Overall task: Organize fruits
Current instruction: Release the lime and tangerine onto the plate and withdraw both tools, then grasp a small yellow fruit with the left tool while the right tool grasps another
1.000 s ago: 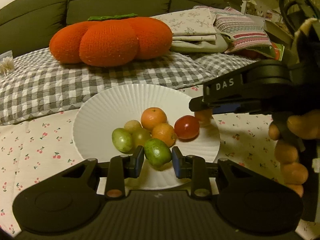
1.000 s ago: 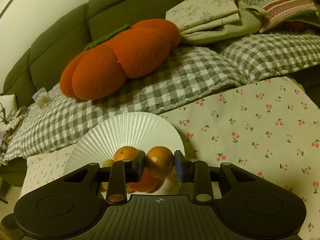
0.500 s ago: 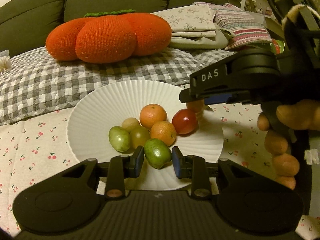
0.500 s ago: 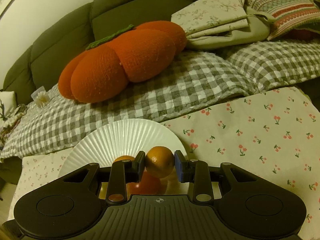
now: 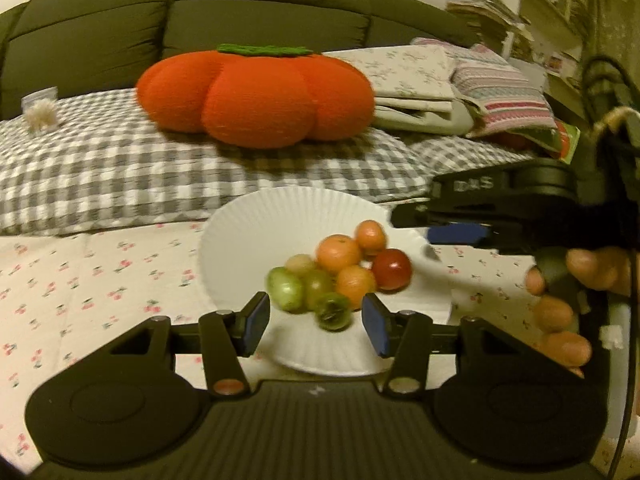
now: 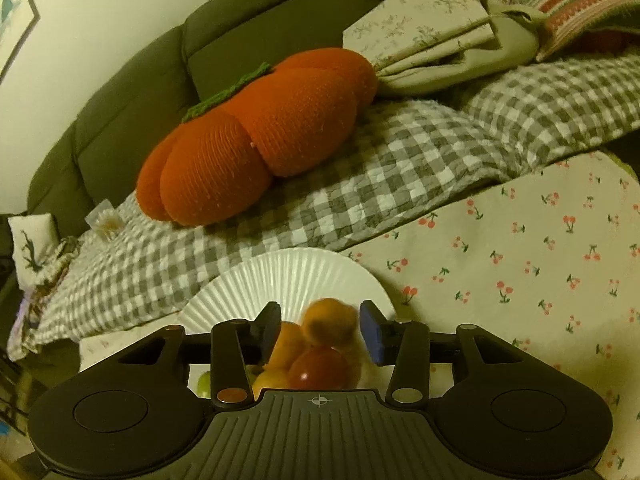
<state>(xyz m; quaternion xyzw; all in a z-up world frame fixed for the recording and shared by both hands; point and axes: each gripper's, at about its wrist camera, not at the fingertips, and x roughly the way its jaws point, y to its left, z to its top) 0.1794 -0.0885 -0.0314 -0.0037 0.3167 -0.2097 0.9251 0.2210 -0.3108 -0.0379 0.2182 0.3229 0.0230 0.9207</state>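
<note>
The left gripper point(image 5: 316, 324) is spreading its blue-padded fingers point(image 5: 256, 322); the small green round fruit point(image 5: 333, 311) is lying loose between them on the white fluted paper plate point(image 5: 248, 232), touching neither pad. The gripper is pointing downward toward the plate's near edge.

The right gripper point(image 6: 320, 332) is also opening its fingers point(image 6: 370, 336). A small orange citrus fruit point(image 6: 330, 322), blurred, is sitting in the gap between them, apart from both pads, on top of the pile. In the left wrist view this same gripper is reaching in from the right, level above the plate's far right rim, with a person's hand point(image 5: 568, 300) wrapped around its handle.

The rest of the fruit is clustered on the plate: a red round tomato-like fruit point(image 5: 391, 269), two more orange citrus fruits point(image 5: 339, 253), and pale green fruits point(image 5: 285, 289), all touching one another. The plate is resting on a cherry-print cloth point(image 5: 100, 280) covering the desk. Behind it a grey checked blanket point(image 5: 120, 168) is carrying a large orange knitted pumpkin cushion point(image 5: 256, 98), beside folded linens point(image 5: 420, 84), against a dark green sofa point(image 5: 100, 36).
</note>
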